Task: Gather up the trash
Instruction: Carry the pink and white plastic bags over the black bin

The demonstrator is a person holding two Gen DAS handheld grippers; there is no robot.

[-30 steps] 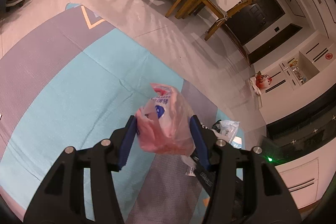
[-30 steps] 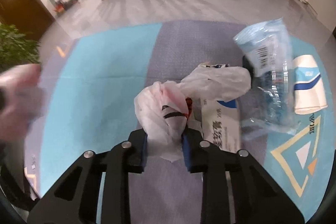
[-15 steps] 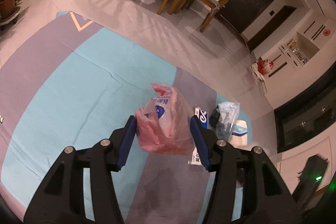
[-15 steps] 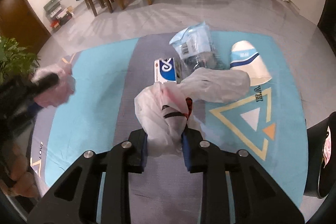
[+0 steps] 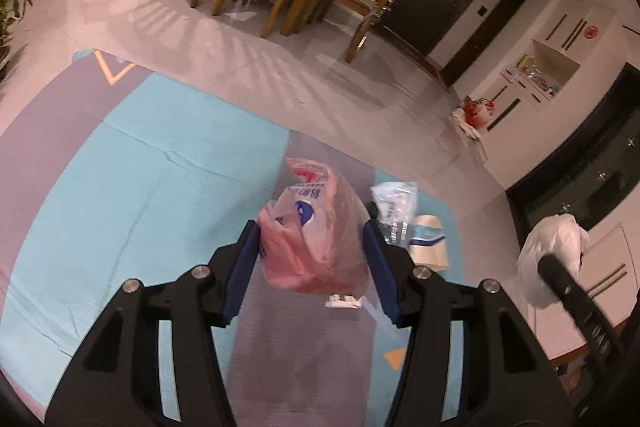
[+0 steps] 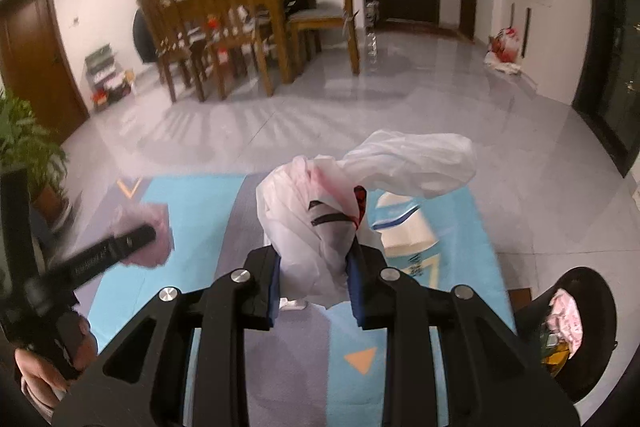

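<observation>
Legible text, my views:
1. Pink bag, frame centre: blue print, characters too blurred to read.
2. Mat, lower right of centre: small dark lettering, unreadable.
3. Left gripper's finger, left edge: white lettering, unreadable.

Counted: one pink bag, one white bag, one paper cup, one clear wrapper, one dark bin, one mat.
</observation>
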